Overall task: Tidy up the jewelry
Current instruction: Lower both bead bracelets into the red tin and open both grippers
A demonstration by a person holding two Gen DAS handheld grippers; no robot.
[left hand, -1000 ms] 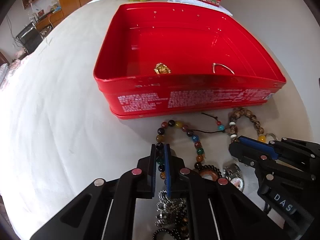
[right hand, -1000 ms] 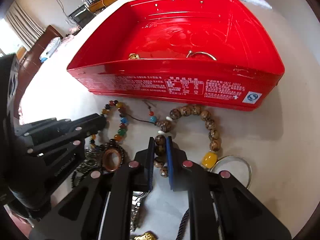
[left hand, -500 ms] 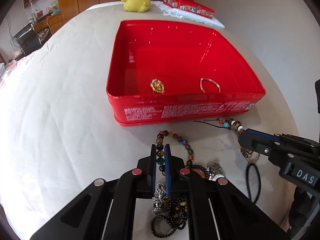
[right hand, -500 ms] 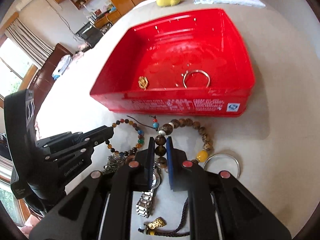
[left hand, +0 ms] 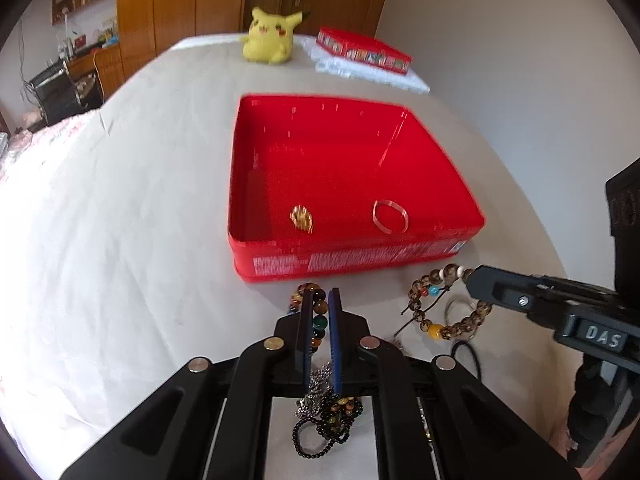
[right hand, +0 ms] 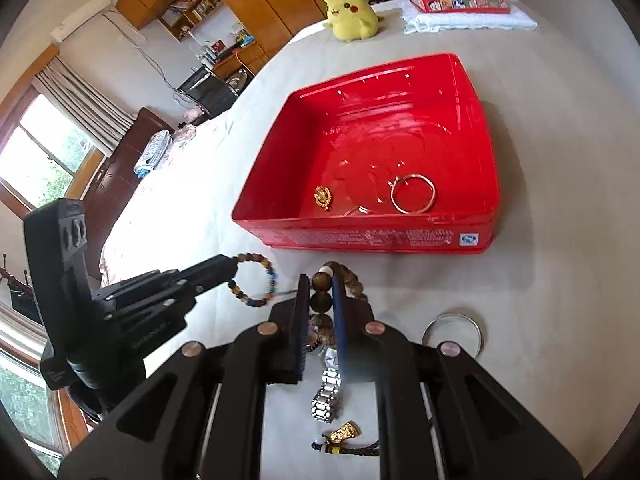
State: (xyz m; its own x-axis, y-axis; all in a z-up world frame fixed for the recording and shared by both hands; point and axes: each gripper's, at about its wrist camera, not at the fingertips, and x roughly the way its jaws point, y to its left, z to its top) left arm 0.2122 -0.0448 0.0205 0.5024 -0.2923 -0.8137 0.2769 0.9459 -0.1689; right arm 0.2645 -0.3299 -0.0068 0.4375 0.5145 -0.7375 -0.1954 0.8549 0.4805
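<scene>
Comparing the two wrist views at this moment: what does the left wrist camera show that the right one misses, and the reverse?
Left wrist only: a tangle of black bead strings and chain beneath the left gripper.

Right wrist only: a steel watch, a gold charm on a dark cord, and a window.

Both: the red tin holding a gold pendant and a thin bangle, the yellow plush, and each gripper shut on a bead bracelet, multicoloured left, brown in the right gripper.

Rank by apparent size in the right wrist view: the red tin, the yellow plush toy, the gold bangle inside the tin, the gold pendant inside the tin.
1. Red tin
2. Yellow plush toy, though it sits farther away, so its true size is unsure
3. Gold bangle
4. Gold pendant
</scene>
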